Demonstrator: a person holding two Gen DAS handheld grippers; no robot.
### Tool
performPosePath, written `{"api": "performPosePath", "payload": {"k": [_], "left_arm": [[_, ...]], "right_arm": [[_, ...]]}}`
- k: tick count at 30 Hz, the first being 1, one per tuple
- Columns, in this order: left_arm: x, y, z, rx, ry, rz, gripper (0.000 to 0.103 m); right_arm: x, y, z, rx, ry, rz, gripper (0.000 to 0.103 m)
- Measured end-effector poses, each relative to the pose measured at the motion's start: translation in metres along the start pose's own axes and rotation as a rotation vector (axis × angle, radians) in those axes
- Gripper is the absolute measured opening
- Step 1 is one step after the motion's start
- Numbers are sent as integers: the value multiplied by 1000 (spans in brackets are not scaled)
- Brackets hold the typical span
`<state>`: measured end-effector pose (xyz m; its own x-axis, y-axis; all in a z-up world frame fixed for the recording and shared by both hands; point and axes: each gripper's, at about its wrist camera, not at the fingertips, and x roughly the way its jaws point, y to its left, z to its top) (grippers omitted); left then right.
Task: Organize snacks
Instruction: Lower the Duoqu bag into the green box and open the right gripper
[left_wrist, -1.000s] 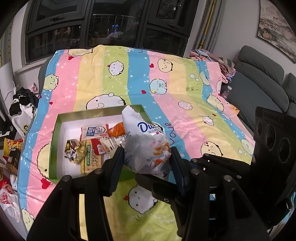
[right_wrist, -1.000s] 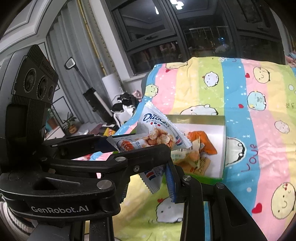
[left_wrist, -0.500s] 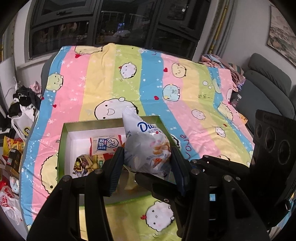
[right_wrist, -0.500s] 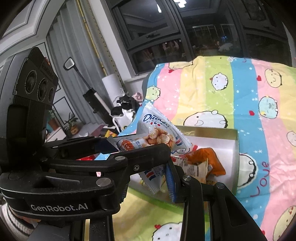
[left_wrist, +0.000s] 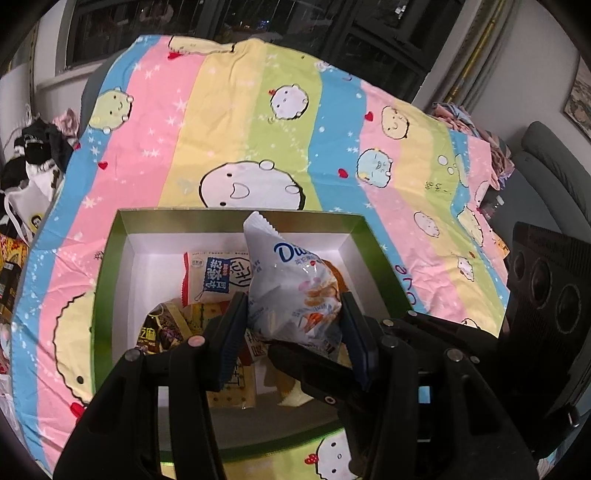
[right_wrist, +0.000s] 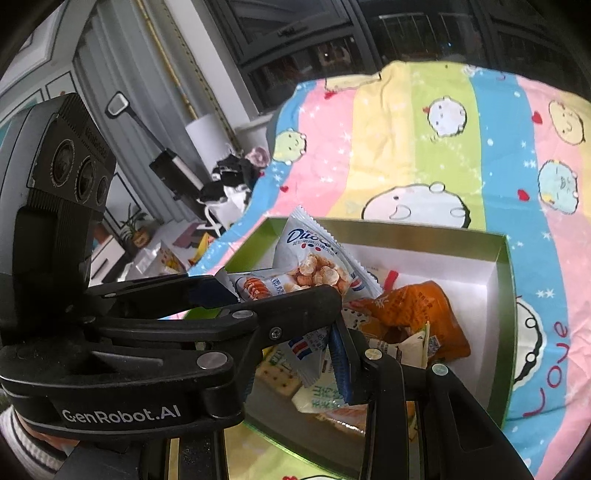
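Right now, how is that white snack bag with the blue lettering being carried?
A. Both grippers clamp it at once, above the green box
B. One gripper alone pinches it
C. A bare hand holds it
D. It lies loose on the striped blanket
A: the left gripper and the right gripper both press their pads on the white snack bag, which hangs over the open green box of snacks.

Left wrist view: mounted on the left gripper (left_wrist: 293, 328), angled down and close over the green box (left_wrist: 110, 258) on the striped sheet (left_wrist: 221, 110), facing the dark windows. Right wrist view: same tilt from the right gripper (right_wrist: 295, 321), turned more leftward toward the room. Shared by both: box, white snack bag (left_wrist: 291, 280), sheet.
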<state>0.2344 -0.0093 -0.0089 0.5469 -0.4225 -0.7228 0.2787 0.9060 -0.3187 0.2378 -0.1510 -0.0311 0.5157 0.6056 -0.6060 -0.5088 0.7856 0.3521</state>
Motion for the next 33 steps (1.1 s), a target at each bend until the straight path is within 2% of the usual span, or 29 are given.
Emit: {"api": "performPosePath", "payload": {"k": [11,27,33], "left_arm": [[23,8,-3,-17,42,11,50],[30,13,-6,-40,72,12,50],[30,11,-6,-28,71,60,52]], "right_arm": [[21,-13,-3,26,73,-21,37],[31,-16,-4,44,107,-20,37],[31,-15,-5,50,114,-24,37]]}}
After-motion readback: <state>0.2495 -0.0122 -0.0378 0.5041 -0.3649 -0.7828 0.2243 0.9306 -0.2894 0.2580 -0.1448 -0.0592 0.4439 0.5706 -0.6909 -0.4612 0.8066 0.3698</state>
